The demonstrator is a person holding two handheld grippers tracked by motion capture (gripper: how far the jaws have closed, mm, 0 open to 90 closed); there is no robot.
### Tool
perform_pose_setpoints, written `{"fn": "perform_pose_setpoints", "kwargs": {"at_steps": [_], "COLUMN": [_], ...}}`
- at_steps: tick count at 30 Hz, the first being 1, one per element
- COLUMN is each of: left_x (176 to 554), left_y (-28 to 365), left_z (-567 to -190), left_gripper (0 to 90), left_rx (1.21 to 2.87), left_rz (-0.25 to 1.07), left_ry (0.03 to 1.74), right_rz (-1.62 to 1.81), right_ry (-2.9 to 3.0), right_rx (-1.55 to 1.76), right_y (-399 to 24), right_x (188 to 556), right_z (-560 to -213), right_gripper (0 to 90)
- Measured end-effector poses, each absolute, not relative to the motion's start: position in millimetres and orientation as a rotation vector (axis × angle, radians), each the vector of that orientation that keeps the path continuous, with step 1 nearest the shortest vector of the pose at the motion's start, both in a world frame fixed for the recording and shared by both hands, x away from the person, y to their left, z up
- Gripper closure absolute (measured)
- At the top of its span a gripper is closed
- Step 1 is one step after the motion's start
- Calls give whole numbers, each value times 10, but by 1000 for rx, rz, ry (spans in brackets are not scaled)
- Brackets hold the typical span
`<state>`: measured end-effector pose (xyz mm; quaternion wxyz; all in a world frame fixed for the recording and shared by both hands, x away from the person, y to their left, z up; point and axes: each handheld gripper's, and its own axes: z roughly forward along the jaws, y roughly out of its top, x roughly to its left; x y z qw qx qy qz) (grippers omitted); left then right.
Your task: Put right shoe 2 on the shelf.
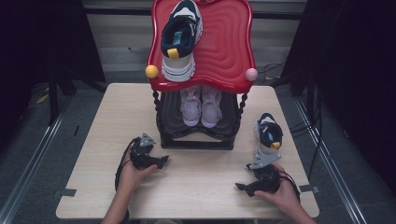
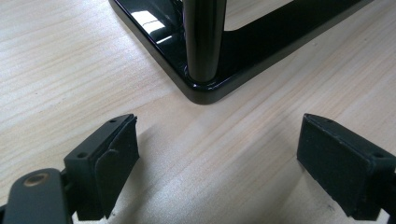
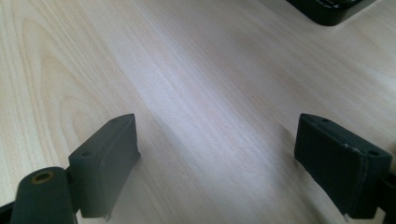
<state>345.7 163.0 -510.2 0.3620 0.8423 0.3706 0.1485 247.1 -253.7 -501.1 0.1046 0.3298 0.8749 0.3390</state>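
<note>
Pale wooden table point(image 1: 196, 186): both grippers lie empty, jaws wide. Navy sneaker point(image 1: 268, 135) stands just beyond the right gripper point(image 1: 240, 186), heel toward it, far from the left gripper point(image 1: 163, 161).

My high view: table point(image 1: 187, 186) evenly lit, surroundings dark. Gripper views soft; glare on black rack base point(image 2: 154, 21); soft shadows under jaws.

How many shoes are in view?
4: one navy-and-white shoe on the red top shelf, two pink shoes side by side on the lower shelf, one navy-and-white shoe on the table by the right gripper.
</note>
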Motion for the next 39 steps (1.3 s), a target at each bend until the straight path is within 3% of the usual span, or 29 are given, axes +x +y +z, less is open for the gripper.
{"fn": "perform_pose_setpoints", "kwargs": {"at_steps": [15, 39], "left_x": [3452, 3450], "left_y": [1628, 1628], "left_z": [-5105, -5106], "left_gripper": [122, 122], "left_rx": [2165, 2164], "left_rz": [378, 377], "left_ry": [958, 959], "right_rz": [895, 662], "right_ry": [2733, 2842], "right_rx": [960, 835], "right_y": [-2734, -2675], "right_x": [2600, 2955], "right_z": [-4540, -3956], "right_gripper": [255, 254]}}
